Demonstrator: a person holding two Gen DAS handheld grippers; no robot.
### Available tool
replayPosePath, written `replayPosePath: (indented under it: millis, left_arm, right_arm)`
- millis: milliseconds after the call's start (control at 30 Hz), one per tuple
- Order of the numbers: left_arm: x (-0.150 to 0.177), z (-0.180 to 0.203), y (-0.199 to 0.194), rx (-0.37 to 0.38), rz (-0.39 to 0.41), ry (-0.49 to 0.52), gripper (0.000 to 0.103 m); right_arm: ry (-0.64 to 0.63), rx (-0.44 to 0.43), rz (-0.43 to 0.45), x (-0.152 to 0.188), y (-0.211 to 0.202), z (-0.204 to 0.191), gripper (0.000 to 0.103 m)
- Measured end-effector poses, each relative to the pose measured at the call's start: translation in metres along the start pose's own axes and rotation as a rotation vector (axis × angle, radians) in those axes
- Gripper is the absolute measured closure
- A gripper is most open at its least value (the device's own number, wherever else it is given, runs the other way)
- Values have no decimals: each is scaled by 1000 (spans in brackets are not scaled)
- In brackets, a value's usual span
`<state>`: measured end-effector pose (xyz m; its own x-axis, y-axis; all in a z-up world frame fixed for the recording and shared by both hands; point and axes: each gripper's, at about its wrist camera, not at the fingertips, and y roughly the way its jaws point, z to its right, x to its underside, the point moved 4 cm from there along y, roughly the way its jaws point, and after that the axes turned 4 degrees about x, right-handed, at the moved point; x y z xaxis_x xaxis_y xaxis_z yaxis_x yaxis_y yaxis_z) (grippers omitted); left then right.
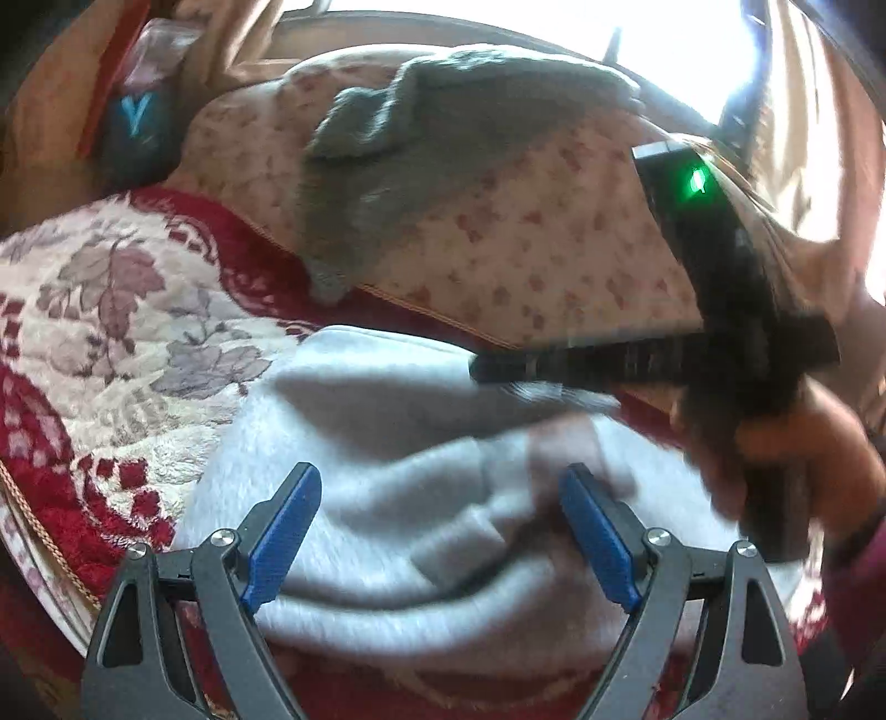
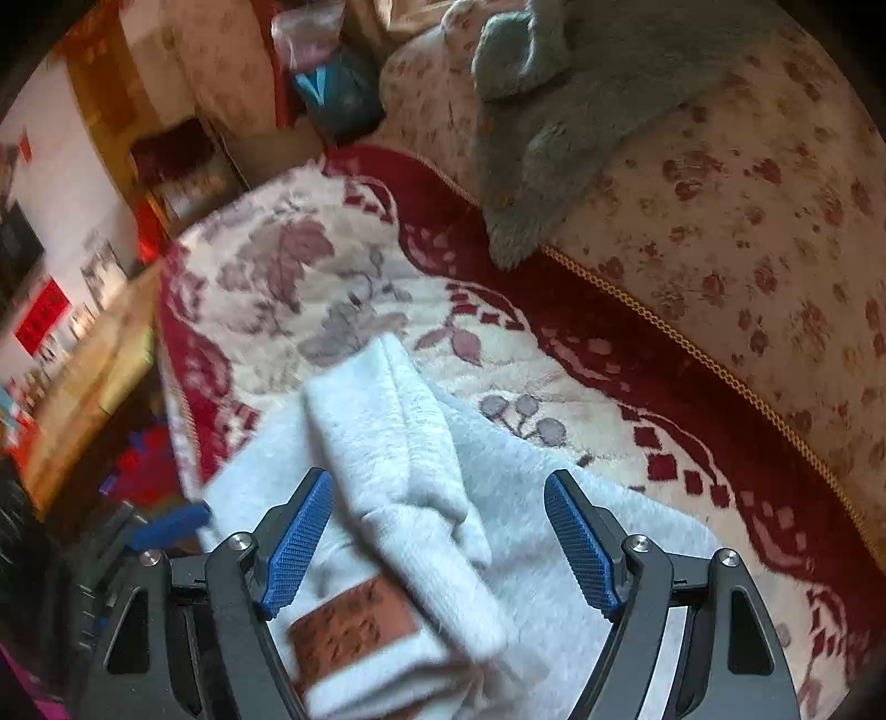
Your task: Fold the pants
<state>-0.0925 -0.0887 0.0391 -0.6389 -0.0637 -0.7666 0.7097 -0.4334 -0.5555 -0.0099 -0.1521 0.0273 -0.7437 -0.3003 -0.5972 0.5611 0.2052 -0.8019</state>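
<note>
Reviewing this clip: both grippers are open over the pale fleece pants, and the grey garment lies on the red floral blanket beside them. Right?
Not quite. The grey garment lies on the cream rose-print cushion, not the red floral blanket; the right wrist view shows it. Both grippers are open over the pale fleece pants.

White fleece pants lie bunched on a red-and-cream floral blanket

Strong daylight enters from the window at the top right of the left view and burns it out to white. Both views are soft with motion blur (worst at the left edge of the right view) and bent by fisheye, with dark corners.
</note>
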Motion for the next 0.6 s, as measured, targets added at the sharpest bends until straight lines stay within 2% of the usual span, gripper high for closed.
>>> replayPosePath:
  millis: [67,133,200,300,400,600]
  left_arm:
    - [-3,-9,13,-25,-21,-29,16]
    - [5,-14,33,-30,-100,-48,16]
    - [19,-13,45,-2,-159,-54,16]
    - [33,-3,48,-37,-158,44,16]
    - [40,1,48,-41,-160,64,16]
    - [39,2,43,-48,-162,69,16]
  right_arm:
    - [-9,39,-24,2,15,5,20]
    - [24,60,-38,4,21,16,19]
    - [95,42,-56,10,27,30,17]
    - [132,28,-78,25,37,40,12]
    - [157,36,-66,37,45,47,10]
    - [154,63,-53,35,41,46,7]
